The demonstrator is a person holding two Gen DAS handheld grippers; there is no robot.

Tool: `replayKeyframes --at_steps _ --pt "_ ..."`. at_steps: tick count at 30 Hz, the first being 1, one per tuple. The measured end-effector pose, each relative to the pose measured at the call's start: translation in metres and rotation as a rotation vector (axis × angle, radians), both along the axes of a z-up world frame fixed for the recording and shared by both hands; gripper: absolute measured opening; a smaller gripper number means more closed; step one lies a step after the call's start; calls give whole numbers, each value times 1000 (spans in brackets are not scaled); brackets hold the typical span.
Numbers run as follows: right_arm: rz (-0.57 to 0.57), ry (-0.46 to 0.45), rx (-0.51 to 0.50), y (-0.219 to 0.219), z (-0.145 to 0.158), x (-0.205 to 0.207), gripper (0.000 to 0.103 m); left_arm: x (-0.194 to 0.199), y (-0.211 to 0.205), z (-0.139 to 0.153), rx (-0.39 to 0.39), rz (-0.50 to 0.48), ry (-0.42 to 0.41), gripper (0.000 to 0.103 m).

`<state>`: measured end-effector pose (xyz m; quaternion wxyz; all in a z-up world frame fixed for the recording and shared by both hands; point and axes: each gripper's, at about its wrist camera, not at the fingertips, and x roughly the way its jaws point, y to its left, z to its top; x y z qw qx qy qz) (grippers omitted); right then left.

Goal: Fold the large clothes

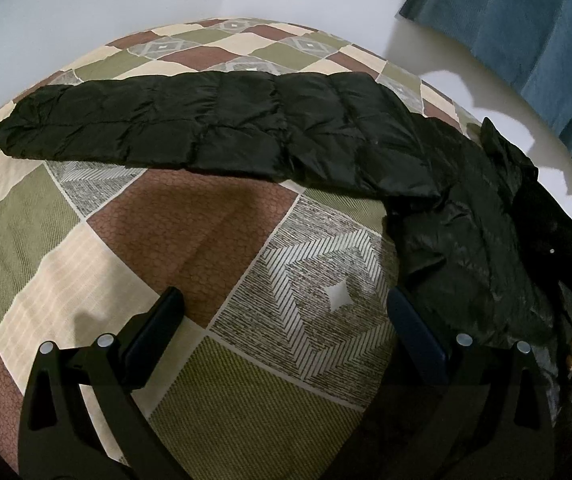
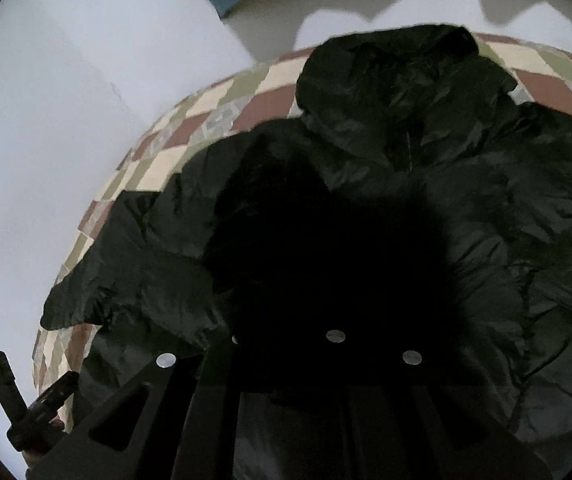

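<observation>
Lying across the patterned bedspread (image 1: 189, 220), a black puffer jacket (image 1: 366, 136) is spread with one sleeve (image 1: 125, 128) stretched toward the far left edge, while bare cover is left open nearer the camera. The left gripper (image 1: 281, 312) is held wide open and angled down over that bare cover, nothing gripped. The right gripper (image 2: 326, 320) is lost in shadow over the jacket's body, its jaws taken as closed; any fabric pinched cannot be made out.

The left gripper (image 1: 281, 312) hovers with jaws wide apart over the patchwork bedspread (image 1: 221, 232). A black puffer jacket (image 1: 466, 216) lies toward three o'clock, one sleeve (image 1: 157, 124) stretched flat toward ten o'clock. Blue curtain (image 1: 534, 28) hangs at one o'clock.
</observation>
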<state>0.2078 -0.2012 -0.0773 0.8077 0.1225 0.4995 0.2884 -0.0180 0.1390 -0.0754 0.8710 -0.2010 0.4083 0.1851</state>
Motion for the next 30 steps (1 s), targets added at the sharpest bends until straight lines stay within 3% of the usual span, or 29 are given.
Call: replayKeyframes --at_steps 3,5,8,14,19,22,26,30 --pt "4 23 21 1 -4 -1 19 0 -1 0 1 0 0 101" --pt "8 18 54 1 1 -4 38 1 -1 0 1 0 1 101" --pt "12 -7 94 0 14 -12 55 0 -1 -1 2 -1 2 101" --pt "66 4 178 8 30 -25 55 1 -2 -1 5 -1 4 101" --pt "81 78 137 24 8 -19 55 2 -3 -1 7 -2 5 101" --pt "83 129 167 18 -4 -16 55 2 -3 -1 6 -2 4 101" --pt "65 107 271 -28 22 -24 55 2 -3 -1 1 -2 2 101" --pt "-57 -10 305 -131 58 -39 62 3 -3 -1 1 -2 5 101"
